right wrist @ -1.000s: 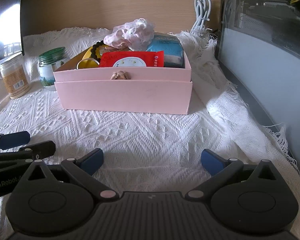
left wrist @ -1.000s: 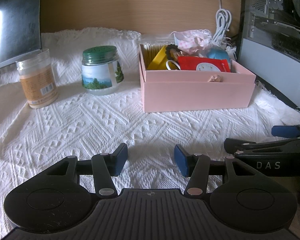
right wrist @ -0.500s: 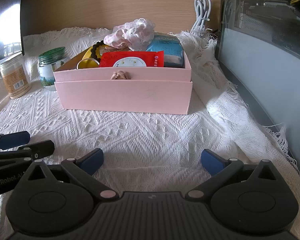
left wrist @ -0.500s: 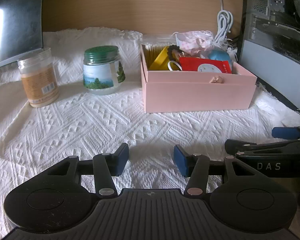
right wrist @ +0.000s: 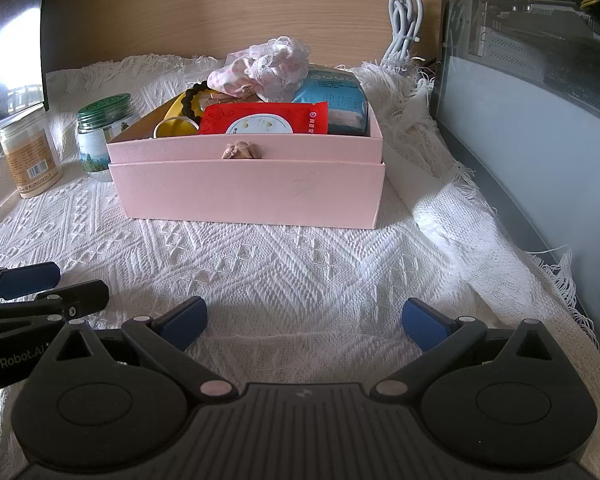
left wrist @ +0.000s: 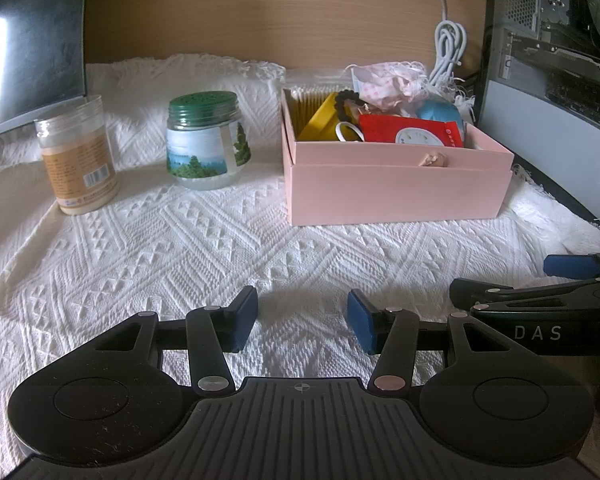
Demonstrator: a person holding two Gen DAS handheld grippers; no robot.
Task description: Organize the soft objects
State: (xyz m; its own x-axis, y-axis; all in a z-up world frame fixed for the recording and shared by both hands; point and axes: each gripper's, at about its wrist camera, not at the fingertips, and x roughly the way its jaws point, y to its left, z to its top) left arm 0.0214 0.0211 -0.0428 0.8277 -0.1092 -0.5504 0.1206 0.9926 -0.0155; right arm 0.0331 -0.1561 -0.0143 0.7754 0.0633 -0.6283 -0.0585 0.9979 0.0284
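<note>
Pale pink rectangular cardboard box (right wrist: 246, 194) standing on the white woven cloth (right wrist: 300, 276) that covers the desk, filled with soft objects: a frilly pink-and-white fabric bundle (right wrist: 266, 66) on top, a red foil sachet (right wrist: 264, 120) at the front, a light blue soft packet (right wrist: 336, 98) at the right. Left gripper (left wrist: 302, 320) and right gripper (right wrist: 304, 322) both released, nothing between the blue pads, low over the cloth and well short of the box. A green-lidded glass jar (left wrist: 206, 142) and a clear plastic jar with a tan label (left wrist: 78, 156) stand left of the box.
</note>
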